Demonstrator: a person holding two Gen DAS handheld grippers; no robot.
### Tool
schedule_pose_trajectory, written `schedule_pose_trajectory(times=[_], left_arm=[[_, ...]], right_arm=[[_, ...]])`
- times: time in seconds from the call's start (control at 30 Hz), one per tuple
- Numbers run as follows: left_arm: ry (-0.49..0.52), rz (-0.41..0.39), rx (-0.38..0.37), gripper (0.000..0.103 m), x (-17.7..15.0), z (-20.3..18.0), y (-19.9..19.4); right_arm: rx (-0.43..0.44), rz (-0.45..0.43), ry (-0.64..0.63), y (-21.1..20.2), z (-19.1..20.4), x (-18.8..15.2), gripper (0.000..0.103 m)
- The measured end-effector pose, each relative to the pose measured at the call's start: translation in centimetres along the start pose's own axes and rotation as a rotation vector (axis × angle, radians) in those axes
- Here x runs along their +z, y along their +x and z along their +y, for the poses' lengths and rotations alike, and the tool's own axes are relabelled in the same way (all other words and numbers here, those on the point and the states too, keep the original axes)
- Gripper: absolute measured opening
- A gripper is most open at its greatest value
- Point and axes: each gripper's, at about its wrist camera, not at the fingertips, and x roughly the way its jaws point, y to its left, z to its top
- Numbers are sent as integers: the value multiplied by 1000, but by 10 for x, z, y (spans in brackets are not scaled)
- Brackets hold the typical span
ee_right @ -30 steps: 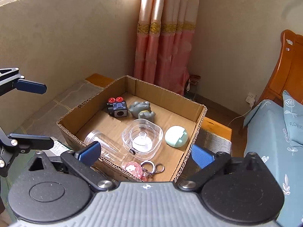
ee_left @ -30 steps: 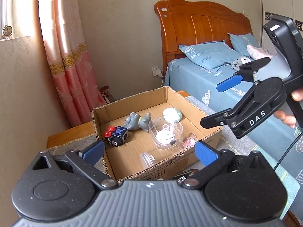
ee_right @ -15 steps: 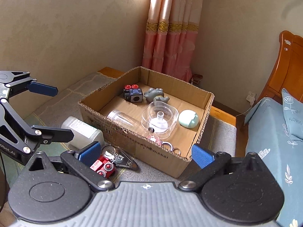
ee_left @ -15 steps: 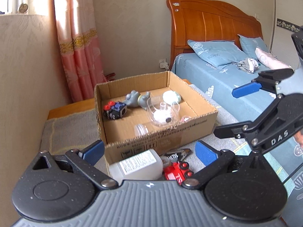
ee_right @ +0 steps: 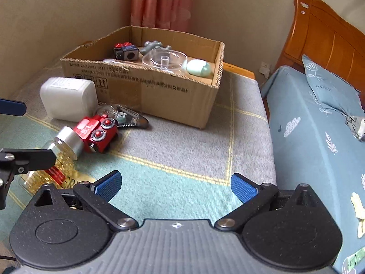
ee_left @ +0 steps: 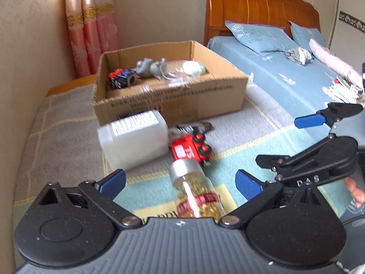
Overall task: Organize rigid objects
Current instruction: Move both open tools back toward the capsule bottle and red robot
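A cardboard box (ee_left: 173, 105) (ee_right: 159, 91) holds a dark cube toy (ee_right: 126, 52), a grey figurine (ee_left: 148, 67), a clear round dish (ee_right: 164, 59) and a mint case (ee_right: 198, 67). On the blanket in front of it lie a white plastic bottle (ee_left: 134, 139) (ee_right: 68, 98), a red toy (ee_left: 191, 148) (ee_right: 98, 134), a dark flat tool (ee_right: 127, 119) and a silver-capped jar of yellow capsules (ee_left: 196, 194) (ee_right: 57, 159). My left gripper (ee_left: 180, 182) is open, low over the jar. My right gripper (ee_right: 175, 186) is open and empty above the blanket.
A bed with blue sheets (ee_right: 314, 141) and pillows (ee_left: 257, 36) runs along the right, with a wooden headboard (ee_left: 255, 6). A wall (ee_right: 57, 18) and pink curtain (ee_left: 91, 22) stand behind the box. A patterned blanket (ee_right: 182, 150) covers the surface.
Both grippers have pulled back from over the box and dropped low. The bottle, red toy, tool and jar in front of the box have come into view. Both grippers stay open.
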Motion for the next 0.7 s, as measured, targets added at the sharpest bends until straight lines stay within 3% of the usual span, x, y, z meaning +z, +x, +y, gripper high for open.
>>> schedule_pose_trajectory(times=[0.17,0.43,0.7], left_arm=[[32,57,-32,102,-14,-11,11],[20,108,20,102,-30,-3,17],[-38,113,84,102,-40,30,3]], right_arm=[[-7,14,43,0,-10,-12,103],[51,4,41,-2,-7,-13,103],[130,5,3,3,2,-10,103]])
